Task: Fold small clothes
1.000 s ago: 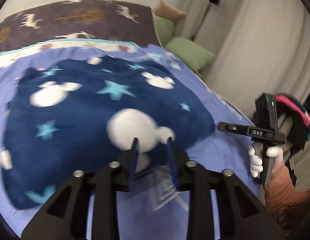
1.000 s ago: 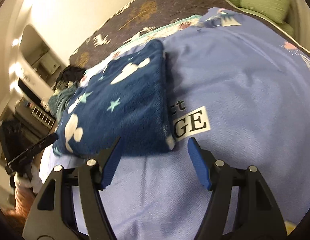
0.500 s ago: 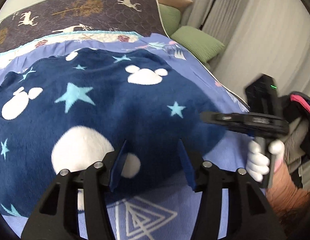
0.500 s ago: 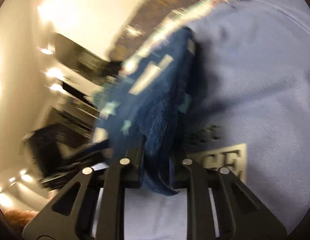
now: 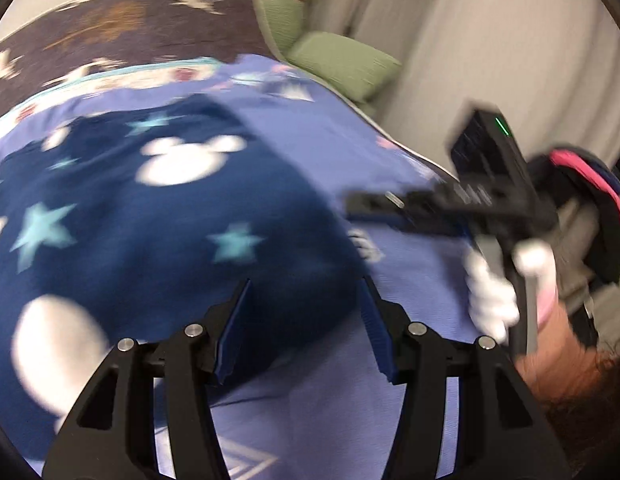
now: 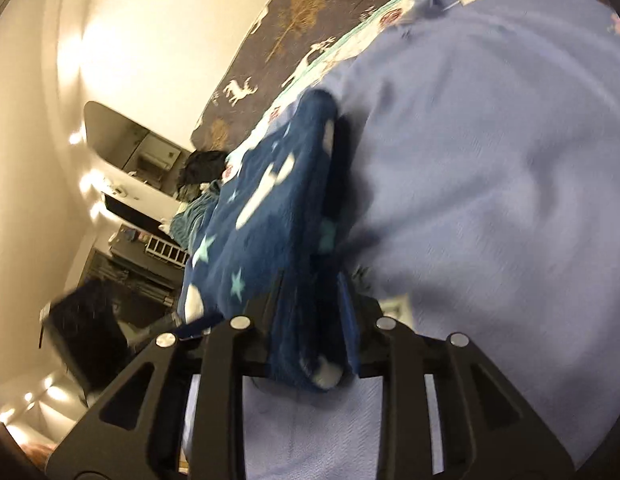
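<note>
- the navy fleece garment with stars and white mouse heads lies on the lilac bedsheet, filling the left and centre of the left wrist view.
- the left gripper stands wide open with nothing between its fingers; the garment's near edge lies just ahead of and under the tips.
- the right gripper is closed down on the garment's corner, with bunched fleece pinched between its fingers at lower centre of the right wrist view.
- from that pinch the garment's long axis runs away toward upper centre, so the right hand seems placed to carry the fold.
</note>
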A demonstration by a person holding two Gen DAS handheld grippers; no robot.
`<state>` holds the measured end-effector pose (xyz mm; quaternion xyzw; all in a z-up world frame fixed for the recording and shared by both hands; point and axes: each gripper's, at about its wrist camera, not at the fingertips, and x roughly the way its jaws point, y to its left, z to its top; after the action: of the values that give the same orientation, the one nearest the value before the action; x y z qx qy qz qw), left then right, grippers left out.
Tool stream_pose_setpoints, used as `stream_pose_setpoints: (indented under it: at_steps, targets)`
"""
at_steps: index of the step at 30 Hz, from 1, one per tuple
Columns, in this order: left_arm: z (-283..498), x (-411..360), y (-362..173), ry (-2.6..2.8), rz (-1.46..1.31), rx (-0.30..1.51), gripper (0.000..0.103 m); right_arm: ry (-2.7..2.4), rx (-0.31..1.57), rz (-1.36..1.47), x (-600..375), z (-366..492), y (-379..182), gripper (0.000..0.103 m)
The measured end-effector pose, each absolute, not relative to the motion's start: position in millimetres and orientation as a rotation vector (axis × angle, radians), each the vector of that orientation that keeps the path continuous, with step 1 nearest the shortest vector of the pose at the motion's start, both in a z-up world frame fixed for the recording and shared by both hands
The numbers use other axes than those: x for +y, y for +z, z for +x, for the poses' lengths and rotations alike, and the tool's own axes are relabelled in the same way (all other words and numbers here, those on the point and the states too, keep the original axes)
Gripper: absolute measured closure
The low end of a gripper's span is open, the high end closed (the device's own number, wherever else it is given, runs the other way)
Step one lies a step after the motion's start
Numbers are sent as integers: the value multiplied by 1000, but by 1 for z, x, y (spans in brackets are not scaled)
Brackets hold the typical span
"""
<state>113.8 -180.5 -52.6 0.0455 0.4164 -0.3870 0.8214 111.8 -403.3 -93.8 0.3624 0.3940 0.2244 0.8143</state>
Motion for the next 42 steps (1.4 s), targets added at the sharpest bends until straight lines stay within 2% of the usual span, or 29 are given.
stream_pose_setpoints:
  at_steps: [2,7,9,14,15,17,20,23,25,27,29,31,33,35,36,37,42]
  targets:
    - [113,-203,-57,-863,133,895,48,441,884,747,-409,129,-84,72]
    - [119,-247,-85,-858,223,955,47,535,985,711,-407,206,-78,42]
    - [119,-248,-91,-851,213,951,45,582,993,683,-395,235,-77,35]
    - [111,-243,-93,-878,246,937,45,570,950,683,-369,307,-76,35]
    - [110,-243,-93,-879,258,934,45,568,953,694,-363,320,-79,50]
    - [107,-244,-93,-881,280,927,45,552,922,684,-357,340,-80,93]
    - [106,-250,-94,-906,264,923,45,712,717,738,-368,334,-58,93]
    - [111,-244,-95,-943,211,933,48,789,585,672,-372,325,-47,93]
    - [115,-242,-95,-947,184,944,48,721,619,612,-371,334,-53,90]
    - [113,-246,-95,-935,197,947,48,598,764,595,-369,354,-88,83]
    - [110,-251,-95,-923,214,938,48,497,886,653,-377,367,-124,83]
    - [106,-253,-95,-914,213,928,48,506,846,731,-391,358,-113,65]
    - [112,-252,-96,-914,189,931,48,504,779,710,-405,339,-92,57]
    - [114,-250,-95,-916,181,933,48,506,821,631,-409,325,-81,62]
    - [114,-251,-96,-918,183,932,48,493,865,577,-409,318,-81,75]
    - [114,-248,-95,-918,186,931,48,480,916,506,-407,308,-84,83]
    - [116,-249,-94,-922,183,932,47,563,1033,382,-371,280,-110,85]
